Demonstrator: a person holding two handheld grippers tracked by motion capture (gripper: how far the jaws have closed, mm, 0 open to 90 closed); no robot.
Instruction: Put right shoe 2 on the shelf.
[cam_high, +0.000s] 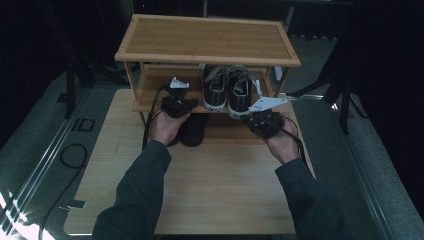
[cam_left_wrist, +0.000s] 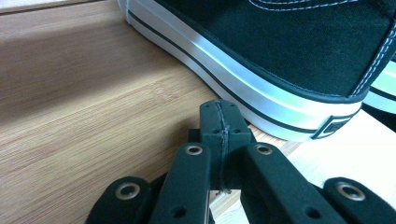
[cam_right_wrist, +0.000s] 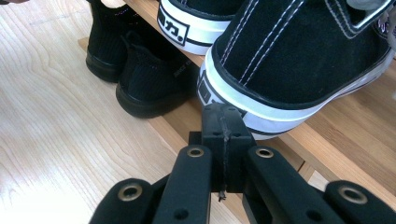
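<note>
1. Your left gripper (cam_high: 176, 100) sits at the front edge of the rack's lower shelf (cam_high: 150, 87), toward that shelf's left half, your left hand (cam_high: 164, 127) wrapped around it from below.
2. Look down its own camera: the left gripper (cam_left_wrist: 219, 122) has both jaws pressed flat together, a thin seam between them and nothing pinched in there. The tip hovers over bare bamboo, just beside the white sole of the black canvas sneaker (cam_left_wrist: 261, 56), close but I can't call contact.
3. Under the shelf, on the table (cam_high: 200, 190), a pair of black ankle shoes (cam_high: 192, 130) stands near the rack's front edge, between your two hands.
4. On the lower shelf's right half the pair of black canvas sneakers (cam_high: 227, 90) stands side by side, heels to the front edge, white rubber facing you.
5. Now your right gripper (cam_high: 265, 120), at the shelf's front right, your right hand (cam_high: 282, 142) behind it.
6. In its own view the right gripper (cam_right_wrist: 223, 126) is also clamped closed on nothing, its tip right up against the heel of the nearer sneaker (cam_right_wrist: 299, 60); the ankle shoes (cam_right_wrist: 140, 79) sit off to the left on the table.
7. The rack's top shelf (cam_high: 207, 40) carries nothing.
</note>
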